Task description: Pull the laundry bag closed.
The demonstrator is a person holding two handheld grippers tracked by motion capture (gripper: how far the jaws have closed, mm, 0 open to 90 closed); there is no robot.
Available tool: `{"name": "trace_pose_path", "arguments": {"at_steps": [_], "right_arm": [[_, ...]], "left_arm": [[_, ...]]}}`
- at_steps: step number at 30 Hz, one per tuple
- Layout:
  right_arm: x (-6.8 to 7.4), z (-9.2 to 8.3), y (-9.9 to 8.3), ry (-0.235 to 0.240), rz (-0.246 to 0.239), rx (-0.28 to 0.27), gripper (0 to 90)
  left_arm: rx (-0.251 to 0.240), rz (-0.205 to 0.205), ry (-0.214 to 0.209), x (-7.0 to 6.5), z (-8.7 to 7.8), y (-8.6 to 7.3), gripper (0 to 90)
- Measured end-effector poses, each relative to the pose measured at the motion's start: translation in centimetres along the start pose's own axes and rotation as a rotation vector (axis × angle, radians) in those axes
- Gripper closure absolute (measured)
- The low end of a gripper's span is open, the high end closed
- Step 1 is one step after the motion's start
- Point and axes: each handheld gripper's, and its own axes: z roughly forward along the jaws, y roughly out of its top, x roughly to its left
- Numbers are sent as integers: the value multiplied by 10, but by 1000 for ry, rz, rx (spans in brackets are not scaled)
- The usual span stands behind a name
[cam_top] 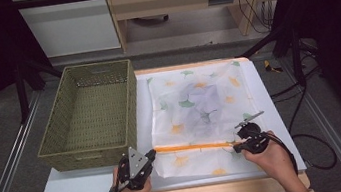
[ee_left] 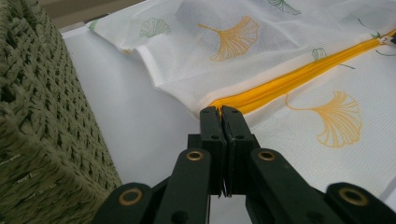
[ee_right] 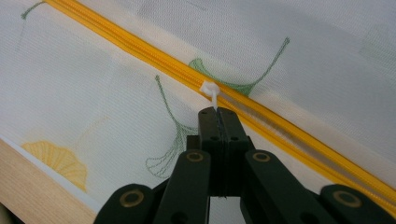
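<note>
1. Nearest the camera, the left gripper [cam_top: 150,155] has its fingers pressed together on the end of the yellow zipper [cam_top: 193,147], at the mesh bag's [cam_top: 200,107] left edge.
2. Right gripper [cam_top: 236,145] fingers pinch the white zipper pull [ee_right: 208,88] near the zipper's right end.
3. Bag lies flat on the surface [cam_top: 65,189], beside the woven basket [cam_top: 91,114].
4. Judged so: the zipper reads as closed along its visible run; the basket is empty, so moving the bag there seems left.
</note>
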Motion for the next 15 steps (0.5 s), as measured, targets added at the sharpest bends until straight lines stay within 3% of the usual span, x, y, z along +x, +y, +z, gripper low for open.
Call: {"name": "trace_pose_path", "arguments": {"at_steps": [15], "right_arm": [[0, -1, 0, 0, -3, -8, 900]], "left_arm": [[2, -1, 3, 0, 0, 0, 886]]}}
